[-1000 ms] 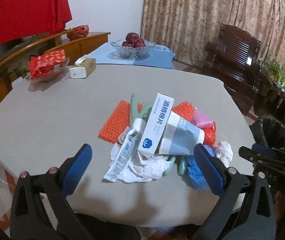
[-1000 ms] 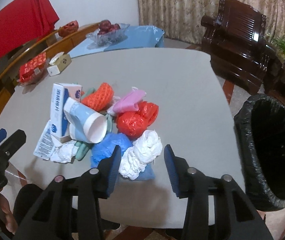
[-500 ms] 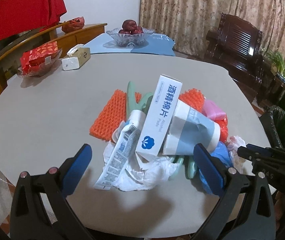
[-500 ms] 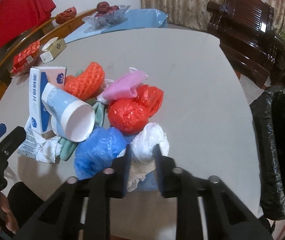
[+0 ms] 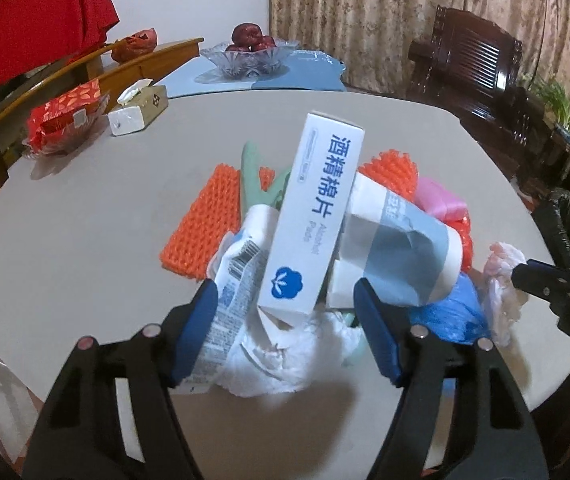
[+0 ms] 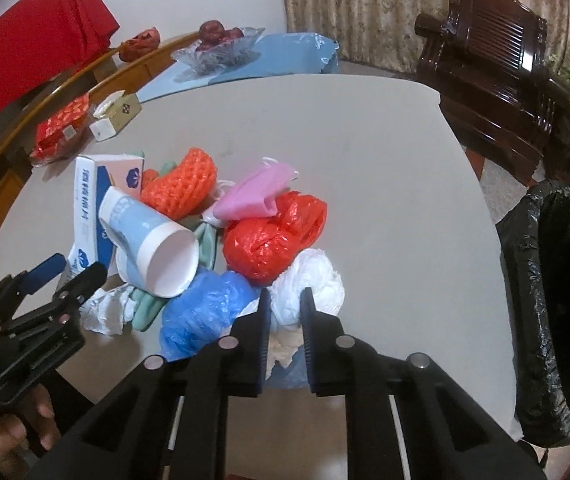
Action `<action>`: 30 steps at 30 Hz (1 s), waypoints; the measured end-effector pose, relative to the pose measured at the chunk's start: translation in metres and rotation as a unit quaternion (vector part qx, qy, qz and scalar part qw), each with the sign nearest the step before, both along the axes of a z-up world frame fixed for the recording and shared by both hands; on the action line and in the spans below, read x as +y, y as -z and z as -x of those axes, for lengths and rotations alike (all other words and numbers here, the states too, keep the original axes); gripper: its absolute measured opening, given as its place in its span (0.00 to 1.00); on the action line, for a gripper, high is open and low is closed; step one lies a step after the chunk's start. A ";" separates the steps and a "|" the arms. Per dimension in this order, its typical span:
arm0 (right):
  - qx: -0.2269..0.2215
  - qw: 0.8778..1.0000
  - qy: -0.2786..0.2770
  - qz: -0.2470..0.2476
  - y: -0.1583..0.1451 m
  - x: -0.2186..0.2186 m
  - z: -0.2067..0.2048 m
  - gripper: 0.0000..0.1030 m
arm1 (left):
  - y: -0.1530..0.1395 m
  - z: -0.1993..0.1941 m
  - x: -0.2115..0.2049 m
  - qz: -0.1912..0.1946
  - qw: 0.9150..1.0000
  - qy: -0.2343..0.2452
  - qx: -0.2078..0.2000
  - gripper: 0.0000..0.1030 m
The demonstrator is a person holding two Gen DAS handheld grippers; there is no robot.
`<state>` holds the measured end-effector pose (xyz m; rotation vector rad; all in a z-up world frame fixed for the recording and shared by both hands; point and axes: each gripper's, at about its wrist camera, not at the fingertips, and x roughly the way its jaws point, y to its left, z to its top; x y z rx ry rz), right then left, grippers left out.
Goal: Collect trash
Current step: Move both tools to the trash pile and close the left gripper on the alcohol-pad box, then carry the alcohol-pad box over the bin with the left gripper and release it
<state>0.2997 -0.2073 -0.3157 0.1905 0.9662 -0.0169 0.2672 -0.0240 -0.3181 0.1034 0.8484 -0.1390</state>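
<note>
A heap of trash lies on the grey table (image 5: 85, 216): a white and blue box (image 5: 309, 220), a paper cup (image 5: 397, 248), orange foam net (image 5: 201, 224), crumpled white paper (image 5: 285, 352), a blue bag (image 6: 201, 312), a red bag (image 6: 265, 248), a pink mask (image 6: 257, 196) and a white plastic bag (image 6: 313, 284). My left gripper (image 5: 285, 312) is open, its fingers around the near end of the box and the paper. My right gripper (image 6: 285, 312) is shut on the white plastic bag, which also shows in the left wrist view (image 5: 501, 280).
A bin lined with a black bag (image 6: 565, 300) stands off the table's right edge. At the far left of the table are a tissue box (image 5: 137, 116) and a dish of red packets (image 5: 65, 120). A fruit bowl (image 5: 249, 56) and dark wooden chairs (image 6: 497, 48) stand behind.
My right gripper has moved forward and closed on the white plastic bag. My left gripper has moved forward over the pile and narrowed around the box end and paper.
</note>
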 end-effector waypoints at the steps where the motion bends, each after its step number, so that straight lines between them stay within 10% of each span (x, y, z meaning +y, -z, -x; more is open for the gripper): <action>1: 0.001 1.000 0.000 0.000 0.000 0.000 0.000 0.15 | 0.000 -0.001 -0.001 -0.003 1.000 0.000 -0.003 0.67; 6: -0.002 1.000 0.002 0.003 0.000 -0.001 0.001 0.15 | 0.006 -0.010 -0.002 -0.006 1.000 0.008 0.007 0.34; 30: -0.063 0.998 -0.005 0.030 -0.050 -0.014 0.021 0.15 | -0.080 0.039 -0.002 0.007 0.997 -0.014 -0.074 0.28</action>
